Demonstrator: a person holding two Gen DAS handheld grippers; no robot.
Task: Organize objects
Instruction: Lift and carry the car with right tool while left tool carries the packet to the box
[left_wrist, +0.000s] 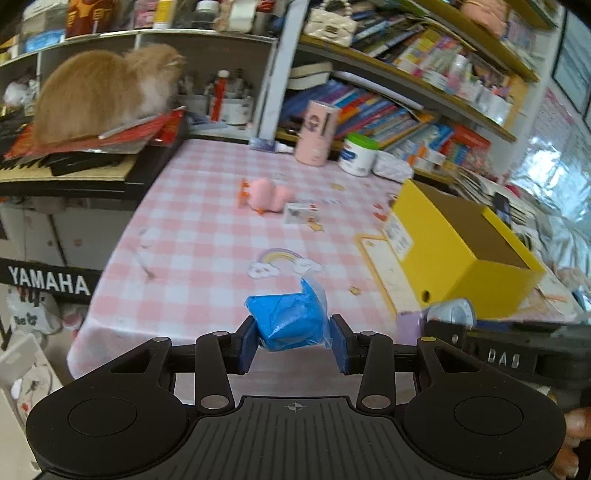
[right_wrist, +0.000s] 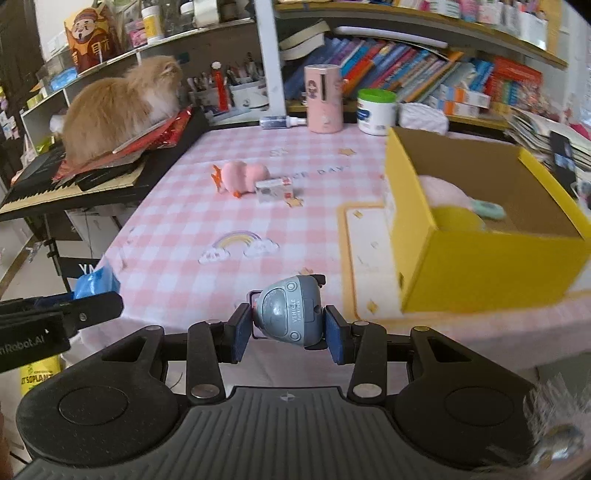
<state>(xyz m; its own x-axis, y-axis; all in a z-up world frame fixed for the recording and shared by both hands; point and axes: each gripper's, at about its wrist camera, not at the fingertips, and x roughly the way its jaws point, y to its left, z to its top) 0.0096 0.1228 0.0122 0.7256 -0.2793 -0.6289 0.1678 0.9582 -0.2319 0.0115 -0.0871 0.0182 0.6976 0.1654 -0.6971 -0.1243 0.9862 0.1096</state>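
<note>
A: Left wrist view, bottom centre: the left gripper (left_wrist: 293, 341) has its jaws pinching a blue bagged lump (left_wrist: 290, 319) above the table's near edge.

B: And the right wrist view?

A: Bottom centre again, the right gripper (right_wrist: 288, 332) pinches a grey toy vehicle (right_wrist: 290, 315) (its label reads "VEHICLE").

B: Farther back?

A: The yellow box (right_wrist: 480, 266) sits at the right, open, with 1 pink soft thing (right_wrist: 441, 192) inside. Mid-frame on the pink checked tablecloth (right_wrist: 177, 221) lies a pink toy (right_wrist: 242, 177) touching a small carton (right_wrist: 275, 189). Upper left, an orange cat (right_wrist: 118, 107) sits over a keyboard (right_wrist: 40, 186).
</note>
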